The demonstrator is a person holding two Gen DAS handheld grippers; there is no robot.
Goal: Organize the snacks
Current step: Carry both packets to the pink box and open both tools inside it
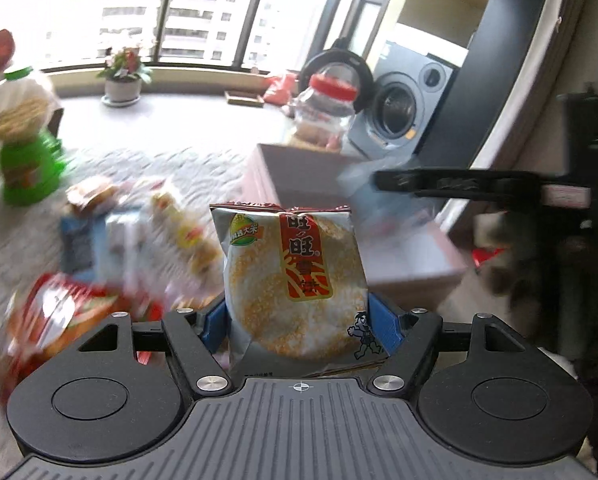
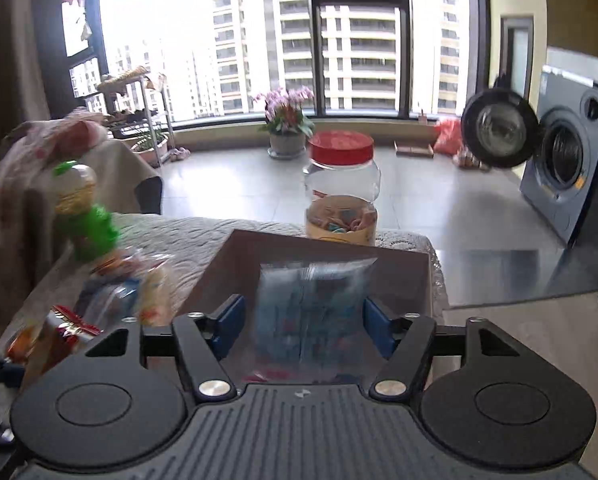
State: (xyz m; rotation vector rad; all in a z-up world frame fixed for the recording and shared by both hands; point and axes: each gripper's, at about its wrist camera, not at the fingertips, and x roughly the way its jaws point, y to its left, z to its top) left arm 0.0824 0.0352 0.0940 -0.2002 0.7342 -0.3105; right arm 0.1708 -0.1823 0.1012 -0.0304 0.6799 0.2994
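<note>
1. Left wrist view: left gripper (image 1: 299, 320) clamped on 1 rice cracker pack (image 1: 295, 280), held above the table
2. Right gripper (image 2: 303, 326) jaws apart w/ 1 blue packet (image 2: 311, 312) between, over 1 cardboard box (image 2: 235, 264)
3. 1 red-lid jar (image 2: 341, 188), 1 green bottle (image 2: 87, 216)

The left claw (image 1: 299, 312) and the right claw (image 2: 301, 322) look the same. Each has a grey body with ribs along its length and a small round target mark near the front edge. On both sides of the body sits a black round housing with a circular disc on top. Black angled links with silver screws carry the blue fingers (image 1: 383, 318).
</note>
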